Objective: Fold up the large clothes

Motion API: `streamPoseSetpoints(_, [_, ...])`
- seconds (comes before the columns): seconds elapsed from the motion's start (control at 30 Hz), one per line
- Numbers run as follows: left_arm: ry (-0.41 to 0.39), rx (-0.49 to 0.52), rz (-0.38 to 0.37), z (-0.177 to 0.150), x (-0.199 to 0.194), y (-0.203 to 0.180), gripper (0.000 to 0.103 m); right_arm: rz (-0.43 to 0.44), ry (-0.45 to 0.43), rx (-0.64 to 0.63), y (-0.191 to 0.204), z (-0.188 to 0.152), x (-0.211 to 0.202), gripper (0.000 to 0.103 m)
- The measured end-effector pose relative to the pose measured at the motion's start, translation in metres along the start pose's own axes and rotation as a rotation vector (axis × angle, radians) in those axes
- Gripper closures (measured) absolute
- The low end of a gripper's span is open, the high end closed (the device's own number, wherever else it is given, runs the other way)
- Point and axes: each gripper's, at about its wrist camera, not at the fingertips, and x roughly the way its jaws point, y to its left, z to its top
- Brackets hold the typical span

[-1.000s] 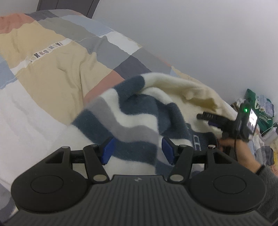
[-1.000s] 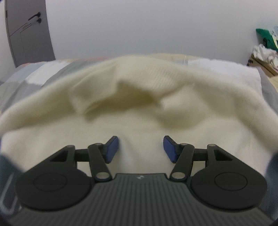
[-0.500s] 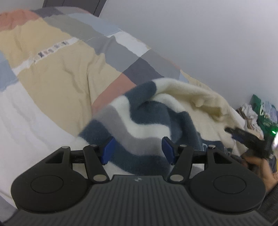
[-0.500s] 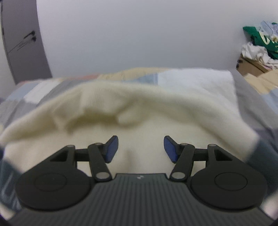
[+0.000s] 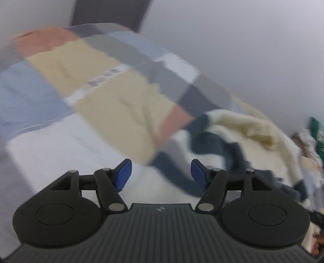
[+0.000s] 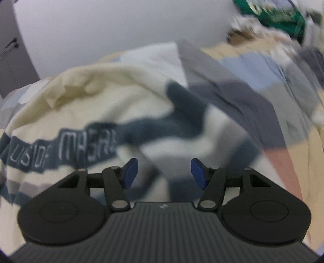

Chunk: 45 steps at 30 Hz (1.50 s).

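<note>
Left gripper (image 5: 161, 174) low in the frame, blue pads (image 5: 123, 174) spread wide, nothing between them, only pale bedding showing through the gap. Right gripper (image 6: 164, 173) the same story: jaws wide apart, empty, hanging over the sweater (image 6: 125, 113) with no visible contact.

Both views are smeared with blur, so edges run soft. In the left view the sweater (image 5: 232, 141) is cut off at the right edge and partly hidden behind the gripper body. A hint of skin shows at the lower right corner, too blurred to read.

The sweater itself: cream fleece with dark blue and grey stripes, bunched and rumpled, lying on the patchwork quilt (image 5: 113, 101). From the right view it fills the centre and left, a dark band carrying white lettering, only partly legible. Beyond, quilt blocks of tan, grey, blue and salmon, then a plain wall. A grey door (image 6: 12, 50) stands upper left, a heap of clothes (image 6: 277, 18) with green upper right.
</note>
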Motion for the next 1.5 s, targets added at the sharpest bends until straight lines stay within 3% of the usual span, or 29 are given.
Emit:
streamPoseSetpoints(0.07, [0.016,-0.040,0.023,0.000,0.000,0.016,0.033,0.008,0.050,0.053,-0.015,-0.004,0.002,0.042])
streamPoseSetpoints(0.17, [0.042,-0.058,0.071,-0.002,0.006,0.028,0.033,-0.011,0.032,0.112,-0.037,-0.006,0.002,0.016])
streamPoseSetpoints(0.2, [0.054,-0.058,0.081,-0.003,0.010,0.028,0.033,-0.033,0.005,0.113,-0.041,-0.006,-0.001,0.013])
streamPoseSetpoints(0.43, [0.140,0.016,0.062,-0.024,0.039,0.004,0.033,-0.096,-0.078,0.131,-0.072,-0.008,0.005,0.013])
streamPoseSetpoints(0.57, [0.119,0.151,0.131,-0.037,0.050,-0.020,0.033,-0.227,-0.133,0.128,-0.088,-0.011,0.003,0.013])
streamPoseSetpoints(0.67, [0.098,0.158,0.154,-0.041,0.054,-0.023,0.033,-0.203,-0.104,0.173,-0.103,-0.016,0.008,0.013])
streamPoseSetpoints(0.77, [0.088,0.136,0.154,-0.042,0.053,-0.019,0.033,-0.188,-0.010,0.217,-0.110,-0.020,0.021,0.015])
streamPoseSetpoints(0.83, [0.077,0.117,0.163,-0.040,0.053,-0.015,0.033,-0.157,0.021,0.195,-0.105,-0.023,0.025,0.023])
streamPoseSetpoints(0.9, [0.081,0.085,0.155,-0.040,0.054,-0.010,0.034,-0.140,0.027,0.171,-0.099,-0.022,0.026,0.044])
streamPoseSetpoints(0.93, [0.082,0.070,0.146,-0.040,0.053,-0.009,0.039,-0.129,0.024,0.155,-0.095,-0.021,0.025,0.050])
streamPoseSetpoints(1.0, [0.086,0.063,0.124,-0.041,0.051,-0.009,0.054,-0.128,0.016,0.090,-0.082,-0.019,0.024,0.076])
streamPoseSetpoints(1.07, [0.078,0.070,0.125,-0.043,0.046,-0.012,0.074,-0.142,-0.002,0.022,-0.068,-0.018,0.021,0.086])
streamPoseSetpoints(1.13, [0.039,0.065,0.126,-0.042,0.037,-0.013,0.094,-0.170,-0.043,-0.014,-0.060,-0.014,0.014,0.090])
streamPoseSetpoints(1.23, [-0.086,-0.014,0.123,-0.028,0.015,-0.002,0.096,-0.204,-0.129,0.011,-0.062,-0.002,-0.003,0.092])
streamPoseSetpoints(1.33, [-0.147,-0.090,0.115,-0.009,0.004,0.009,0.096,-0.251,-0.200,0.003,-0.063,0.014,-0.013,0.093])
streamPoseSetpoints(1.5, [-0.260,-0.062,0.160,0.028,-0.002,0.004,0.096,-0.320,-0.268,-0.076,-0.063,0.055,-0.019,0.093])
